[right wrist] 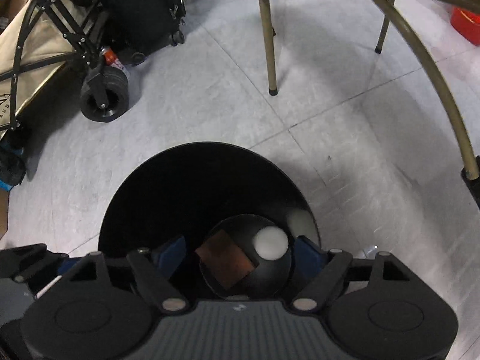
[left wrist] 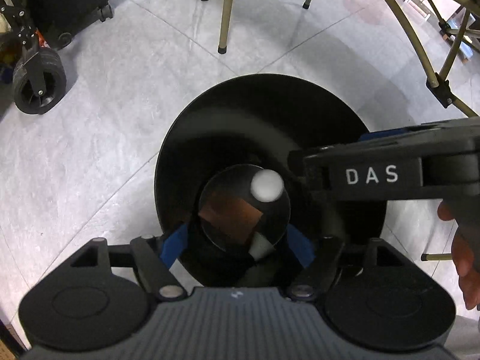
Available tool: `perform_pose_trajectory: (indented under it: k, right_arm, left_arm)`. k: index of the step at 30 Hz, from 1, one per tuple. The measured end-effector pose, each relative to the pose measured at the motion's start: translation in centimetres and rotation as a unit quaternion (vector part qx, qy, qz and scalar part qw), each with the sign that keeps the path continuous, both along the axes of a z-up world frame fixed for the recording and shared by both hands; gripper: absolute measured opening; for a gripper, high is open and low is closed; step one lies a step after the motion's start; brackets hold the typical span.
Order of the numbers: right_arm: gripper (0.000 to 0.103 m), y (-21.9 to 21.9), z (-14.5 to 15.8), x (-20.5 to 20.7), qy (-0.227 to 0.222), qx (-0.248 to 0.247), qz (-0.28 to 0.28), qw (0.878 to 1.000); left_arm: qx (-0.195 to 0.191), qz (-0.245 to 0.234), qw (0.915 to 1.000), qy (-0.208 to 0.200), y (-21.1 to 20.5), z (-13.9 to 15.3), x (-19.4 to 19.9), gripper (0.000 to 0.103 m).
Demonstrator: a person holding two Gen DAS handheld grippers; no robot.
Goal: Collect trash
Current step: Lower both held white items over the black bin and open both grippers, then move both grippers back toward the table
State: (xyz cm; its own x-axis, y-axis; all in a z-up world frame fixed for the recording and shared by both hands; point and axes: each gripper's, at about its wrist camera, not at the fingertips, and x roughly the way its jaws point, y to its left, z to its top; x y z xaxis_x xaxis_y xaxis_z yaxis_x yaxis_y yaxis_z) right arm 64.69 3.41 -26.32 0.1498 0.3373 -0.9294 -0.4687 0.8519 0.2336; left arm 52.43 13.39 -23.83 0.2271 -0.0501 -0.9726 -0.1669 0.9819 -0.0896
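Both grippers point down into a tall round black plastic trash bin (left wrist: 210, 126) that stands on the pale grey tiled floor (left wrist: 99, 162).

The left gripper (left wrist: 237, 246) has its blue fingers (left wrist: 174, 246) spread wide, one on each side of the bin's hole. Nothing is held between them. The right gripper (right wrist: 240, 258) is the same: its blue fingers (right wrist: 309, 255) are let go and apart, with nothing pinched. In the left wrist view the right gripper comes in from the right side, over the bin's edge, with a bit of the person's hand (left wrist: 465, 267) behind it.

The trash is inside the bin. A round white blurry lump (right wrist: 271, 243), maybe a paper ball, shows in the middle of the hole. It looks like it is falling, but I cannot be sure. Down at the bottom lies a flat brown piece like cardboard (right wrist: 225, 264). There is also a pale smudge on the bin's inner wall (right wrist: 298, 220); I cannot tell what it is.

What could go wrong? The two grippers are very close over one small hole, so they could bump each other. A gripper could knock the bin's rim and tip the bin over, and the trash would spill on the floor. The thin tan metal chair legs (right wrist: 271, 45) and the black cart wheel (right wrist: 105, 99) stand near, so a quick swing up could hit them.
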Motion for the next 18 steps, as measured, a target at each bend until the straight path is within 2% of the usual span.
perform_pose_trajectory:
  k: [9,11,13,15,17,18]
  right_arm:
    - [0.080,0.0,1.6,0.5,-0.028,0.003,0.007,1.000]
    - [0.080,-0.5,2.5,0.4,-0.039,0.004,0.003,0.999]
    - [0.079,-1.4,4.3,-0.2,-0.058,0.017,-0.004,0.998]
    - [0.079,-2.9,7.3,-1.9,-0.094,0.037,-0.002,0.995]
    - [0.079,-4.9,10.9,-4.3,-0.135,0.072,-0.003,0.988]
    - [0.079,-6.2,12.8,-5.6,-0.155,0.093,-0.008,0.983]
  left_arm:
    - [0.000,0.008,0.9999,-0.015,-1.0,1.1,-0.3,0.080]
    - [0.017,0.018,0.9993,-0.030,-1.3,2.3,-1.5,0.080]
    - [0.023,0.017,0.9973,-0.067,-1.7,4.3,-3.2,0.080]
    - [0.025,0.012,0.9920,-0.123,-2.4,7.4,-6.0,0.080]
    - [0.040,0.011,0.9819,-0.185,-3.4,10.6,-9.0,0.080]
    - [0.047,0.006,0.9736,-0.223,-4.1,12.4,-10.8,0.082]
